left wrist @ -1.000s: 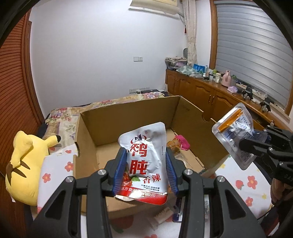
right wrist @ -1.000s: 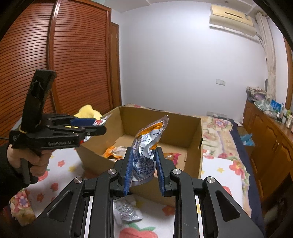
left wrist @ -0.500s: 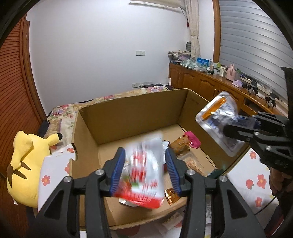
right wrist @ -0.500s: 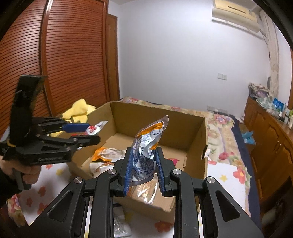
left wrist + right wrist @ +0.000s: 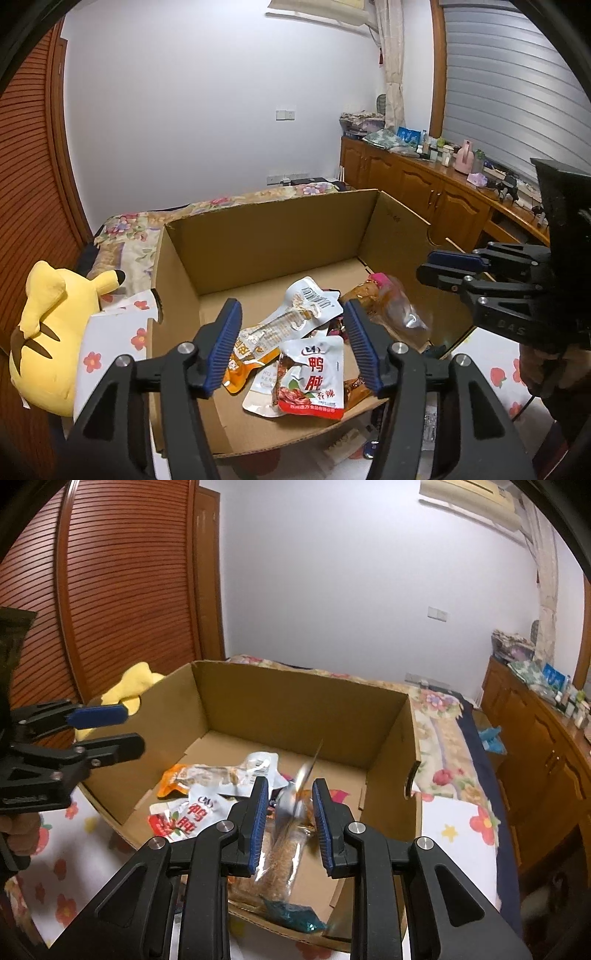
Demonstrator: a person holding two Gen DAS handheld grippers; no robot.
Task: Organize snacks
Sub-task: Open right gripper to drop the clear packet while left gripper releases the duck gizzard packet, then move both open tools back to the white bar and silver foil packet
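Now both grippers hang over the open cardboard box (image 5: 258,240), which sits on a flowered bedsheet (image 5: 461,812). Left gripper (image 5: 293,341) has its jaws spread wide with nothing between them; directly beneath, the red-and-white pouch (image 5: 314,376) lies flat near the box's front edge, partly over an orange pouch (image 5: 243,354) and a white sachet (image 5: 258,393). A silver pouch (image 5: 306,306) rests across the pile toward the box's middle. Right gripper (image 5: 290,818) also has parted jaws; a blurred silver packet (image 5: 301,786) sits between the pads, apart from both as far as the blur allows, over a clear pack of brown snacks (image 5: 280,864) by the front right corner. A teal wrapper (image 5: 291,917) lies at the front edge there. In the left view a pink-topped packet (image 5: 380,284) lies by the box's right wall. A yellow plush (image 5: 51,332) sits outside the box's left wall. Wooden cabinets (image 5: 424,192) line the right wall, a louvered wardrobe (image 5: 122,590) the left.
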